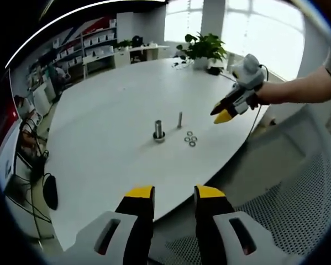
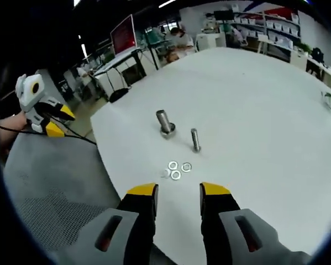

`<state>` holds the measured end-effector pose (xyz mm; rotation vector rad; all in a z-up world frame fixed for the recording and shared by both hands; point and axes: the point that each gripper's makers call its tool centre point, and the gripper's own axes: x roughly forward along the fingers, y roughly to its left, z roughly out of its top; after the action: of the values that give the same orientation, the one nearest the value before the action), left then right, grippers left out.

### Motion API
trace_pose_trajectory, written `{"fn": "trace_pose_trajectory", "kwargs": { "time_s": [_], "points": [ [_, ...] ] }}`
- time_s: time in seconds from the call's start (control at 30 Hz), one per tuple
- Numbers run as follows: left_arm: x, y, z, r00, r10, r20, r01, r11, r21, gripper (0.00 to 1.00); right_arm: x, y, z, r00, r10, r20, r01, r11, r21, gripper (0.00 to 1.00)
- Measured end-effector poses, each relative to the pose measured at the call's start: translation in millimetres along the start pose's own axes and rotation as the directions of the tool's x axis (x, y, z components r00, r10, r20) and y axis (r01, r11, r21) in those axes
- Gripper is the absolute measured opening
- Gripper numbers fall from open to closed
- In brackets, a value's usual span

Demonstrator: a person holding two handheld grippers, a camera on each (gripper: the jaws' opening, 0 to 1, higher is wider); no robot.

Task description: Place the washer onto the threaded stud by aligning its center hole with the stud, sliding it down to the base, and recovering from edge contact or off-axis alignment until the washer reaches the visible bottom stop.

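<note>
In the right gripper view, the left gripper (image 2: 56,122) sits at the left edge, off the white table (image 2: 253,99); whether its jaws are apart I cannot tell there. In the left gripper view its yellow-tipped jaws stand apart and empty at the bottom. At centre stand two upright studs, a thick stud (image 2: 164,122) on a base and a thin stud (image 2: 195,139), set apart probably so each can be reached. The washers (image 2: 175,169) lie clustered just below the thin stud, untouched. The right gripper (image 2: 178,190), jaws apart and empty, points at them from the bottom. Nothing stands between. A potted plant (image 1: 205,48) sits far off.
</note>
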<state>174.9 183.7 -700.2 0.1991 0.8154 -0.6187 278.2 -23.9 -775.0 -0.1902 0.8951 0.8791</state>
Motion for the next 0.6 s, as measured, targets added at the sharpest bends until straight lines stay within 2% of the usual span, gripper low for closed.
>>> {"fn": "trace_pose_trajectory", "kwargs": {
  "time_s": [0.13,0.3,0.4,0.6],
  "points": [
    [1.2,-0.6,-2.5,1.000,0.000,-0.014,0.000,1.000,0.003,0.26,16.2,-7.2,-4.5,0.999,-0.006,-0.032,0.006,1.000,-0.025,0.30],
    [2.0,0.9,-4.5,1.000,0.006,-0.027,-0.006,1.000,0.001,0.26,41.7,-14.0,-7.7,0.997,-0.010,-0.075,0.003,0.995,-0.098,0.26],
    [1.9,2.4,-5.5,1.000,0.010,-0.030,-0.010,1.000,-0.005,0.26,52.4,-11.4,-10.7,0.995,0.012,-0.104,-0.022,0.995,-0.100,0.26],
    [1.9,4.2,-6.4,0.999,0.018,-0.033,-0.018,1.000,-0.011,0.26,70.1,-19.3,-5.6,0.994,0.012,-0.109,-0.021,0.997,-0.078,0.25]
  ]
}}
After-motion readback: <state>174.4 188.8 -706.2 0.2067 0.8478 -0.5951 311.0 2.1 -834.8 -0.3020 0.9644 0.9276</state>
